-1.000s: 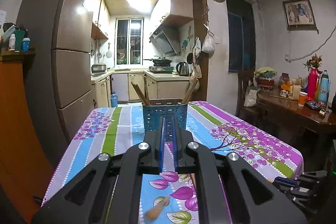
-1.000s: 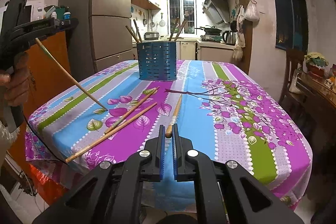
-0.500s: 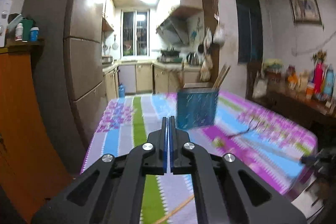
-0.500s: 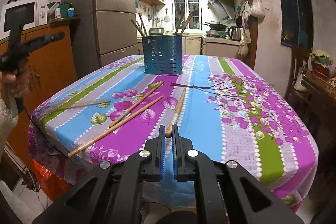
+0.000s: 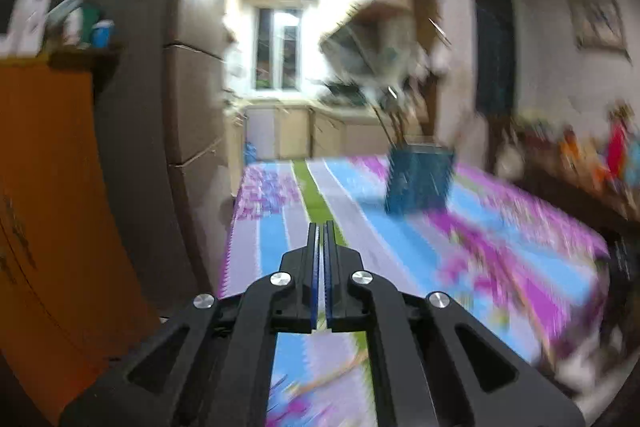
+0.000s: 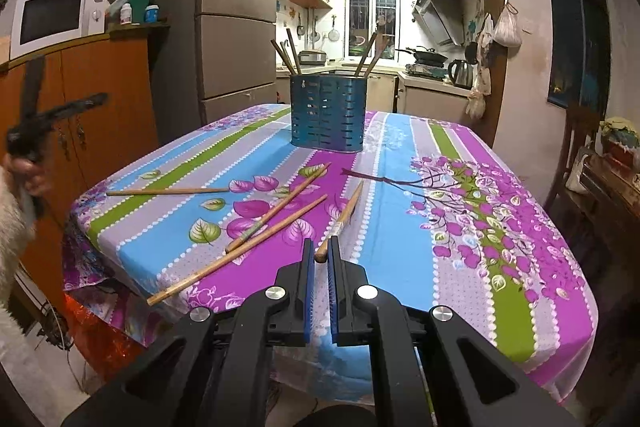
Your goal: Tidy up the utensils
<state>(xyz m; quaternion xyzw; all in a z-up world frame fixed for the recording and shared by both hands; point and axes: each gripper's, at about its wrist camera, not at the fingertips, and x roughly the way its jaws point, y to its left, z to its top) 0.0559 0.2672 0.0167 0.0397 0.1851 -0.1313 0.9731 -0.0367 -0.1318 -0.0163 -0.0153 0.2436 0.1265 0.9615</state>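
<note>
Only the right wrist view is sharp: four chopsticks (image 6: 280, 205) lie loose on the desk (image 6: 400, 227) at 6 o'clock of the blue holder (image 6: 327, 117). The left gripper (image 5: 320, 227) and right gripper (image 6: 321, 245) both have jaws nearly closed, empty.

1. My right gripper (image 6: 321, 251): matte black plastic body, two angled arms with slotted cut-outs, four round silver screw heads.
2. Its fingers (image 6: 308, 287) are thin black blades faced with ribbed blue pads.
3. My left gripper (image 5: 321, 227): same black build, same silver screws, blue pad edges.
4. Left hand (image 6: 24, 171) wears a pale fuzzy sleeve (image 6: 12, 247).
</note>
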